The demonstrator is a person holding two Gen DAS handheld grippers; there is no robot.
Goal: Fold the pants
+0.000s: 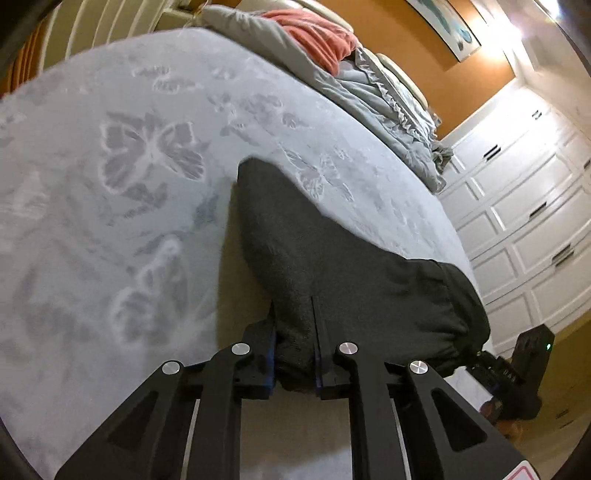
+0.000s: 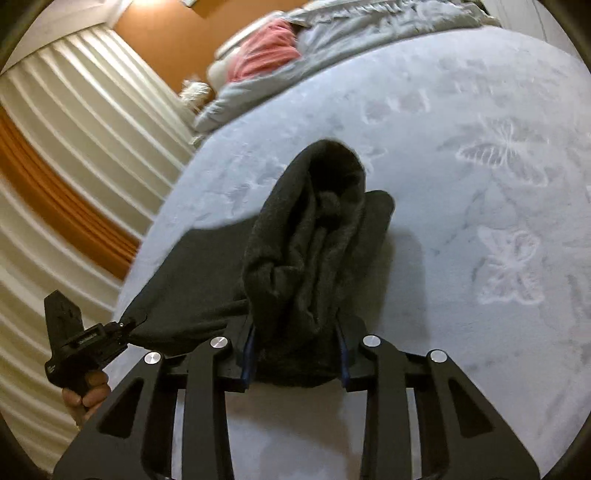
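Observation:
Dark grey pants [image 1: 332,266] hang stretched between my two grippers above a pale blue bedspread with butterfly patterns [image 1: 129,166]. My left gripper [image 1: 295,354] is shut on one bunched end of the pants. It also shows in the right wrist view [image 2: 122,325], gripping the fabric's far corner. My right gripper [image 2: 295,354] is shut on a thick bunched fold of the pants [image 2: 314,251]. It also shows at the right of the left wrist view [image 1: 480,358], where its jaws pinch the gathered waistband.
A rumpled grey duvet [image 1: 369,92] and a coral-pink cloth [image 1: 314,33] lie at the head of the bed. White panelled cabinets [image 1: 524,221] stand beyond the bed's right side. Pleated cream curtains [image 2: 74,129] hang on the other side.

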